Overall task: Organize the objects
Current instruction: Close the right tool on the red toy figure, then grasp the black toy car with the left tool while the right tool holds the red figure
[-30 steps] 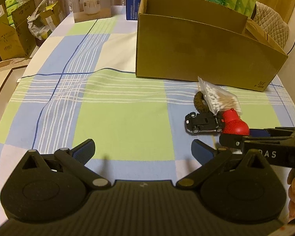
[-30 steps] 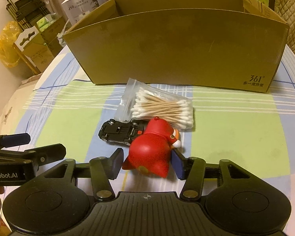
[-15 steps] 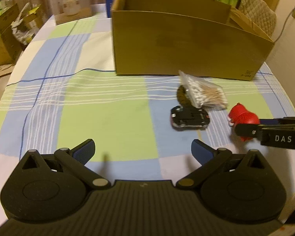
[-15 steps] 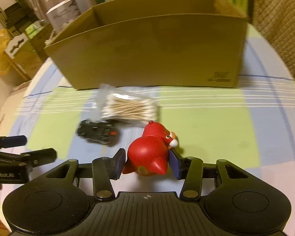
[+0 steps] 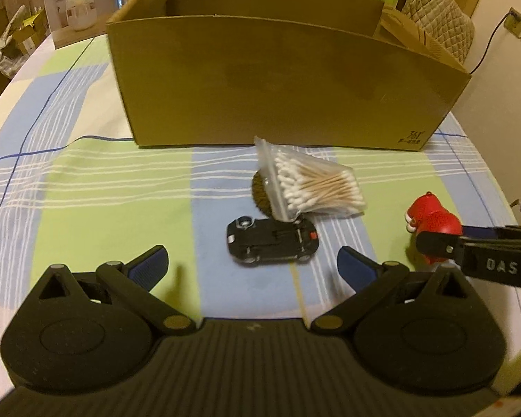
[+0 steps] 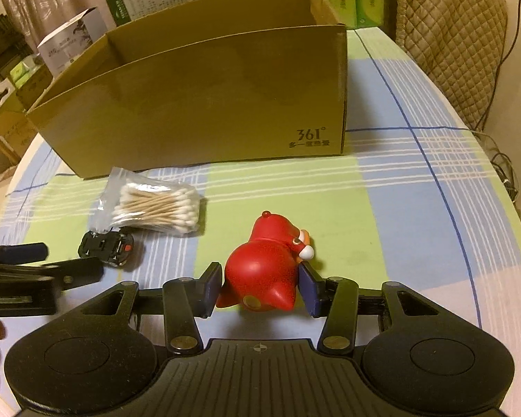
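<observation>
We are looking over a table under a checked blue, green and white tablecloth (image 6: 382,208), with a cardboard box (image 6: 205,104) filling the upper middle and stacked cartons behind. Our right gripper (image 6: 260,286) is clenching the red figurine (image 6: 264,271) at lower centre. Our left gripper (image 5: 251,264) is spreading wide and bare just before the toy car (image 5: 272,239). A cotton-swab bag (image 5: 312,187) is half-covering a dark round thing we cannot identify.

A: Hidden under bag of cotton swabs (image 5: 314,187): most of a dark round item (image 5: 260,196); identity unreadable.
B: Interior of cardboard box (image 5: 281,80): blocked by near wall.
A: Toy car (image 6: 106,248): blurred, rear behind left gripper arm.
B: Small print under box logo (image 6: 309,143): illegible.
</observation>
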A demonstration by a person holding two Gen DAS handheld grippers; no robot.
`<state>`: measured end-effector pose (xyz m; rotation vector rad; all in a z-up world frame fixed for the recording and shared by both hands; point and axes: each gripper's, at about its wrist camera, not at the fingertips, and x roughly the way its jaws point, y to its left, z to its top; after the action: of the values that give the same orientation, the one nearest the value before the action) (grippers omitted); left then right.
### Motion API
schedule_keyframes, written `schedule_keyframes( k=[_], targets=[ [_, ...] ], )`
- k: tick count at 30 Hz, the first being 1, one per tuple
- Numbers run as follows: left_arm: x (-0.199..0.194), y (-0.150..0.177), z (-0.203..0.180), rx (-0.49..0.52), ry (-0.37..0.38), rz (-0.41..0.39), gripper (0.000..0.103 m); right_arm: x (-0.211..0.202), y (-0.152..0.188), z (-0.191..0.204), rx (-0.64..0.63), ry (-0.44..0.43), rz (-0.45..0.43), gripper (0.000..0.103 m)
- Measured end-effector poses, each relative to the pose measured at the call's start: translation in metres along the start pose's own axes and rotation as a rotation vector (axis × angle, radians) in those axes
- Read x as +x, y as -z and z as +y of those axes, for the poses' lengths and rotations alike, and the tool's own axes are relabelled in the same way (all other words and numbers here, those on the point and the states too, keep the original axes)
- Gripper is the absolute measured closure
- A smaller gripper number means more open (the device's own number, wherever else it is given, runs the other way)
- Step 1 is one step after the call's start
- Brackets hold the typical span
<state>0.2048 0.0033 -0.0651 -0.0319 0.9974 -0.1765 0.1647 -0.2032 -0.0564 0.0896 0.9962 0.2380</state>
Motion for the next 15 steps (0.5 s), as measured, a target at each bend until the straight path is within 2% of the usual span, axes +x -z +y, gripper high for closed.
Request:
schedule_keyframes(
  k=[3, 5, 12, 15],
  targets=[
    [0.008, -0.002, -0.008, -0.003, -0.008, -0.008, 0.002, 0.001, -0.001, -0.005, 0.019, 0.008, -0.003, 0.059],
    [0.012, -0.004, -0.012, -0.008, -0.019, -0.02, 0.012, 0.002, -0.001, -0.009, 0.04, 0.008, 0.003, 0.059],
    [0.024, -0.006, -0.018, -0.004, -0.042, -0.01, 0.019, 0.002, -0.002, -0.012, 0.057, 0.002, -0.001, 0.059],
    [0.028, -0.006, -0.019, 0.01, -0.05, -0.001, 0.033, 0.003, -0.002, -0.012, 0.057, 0.001, -0.001, 0.059]
  ],
)
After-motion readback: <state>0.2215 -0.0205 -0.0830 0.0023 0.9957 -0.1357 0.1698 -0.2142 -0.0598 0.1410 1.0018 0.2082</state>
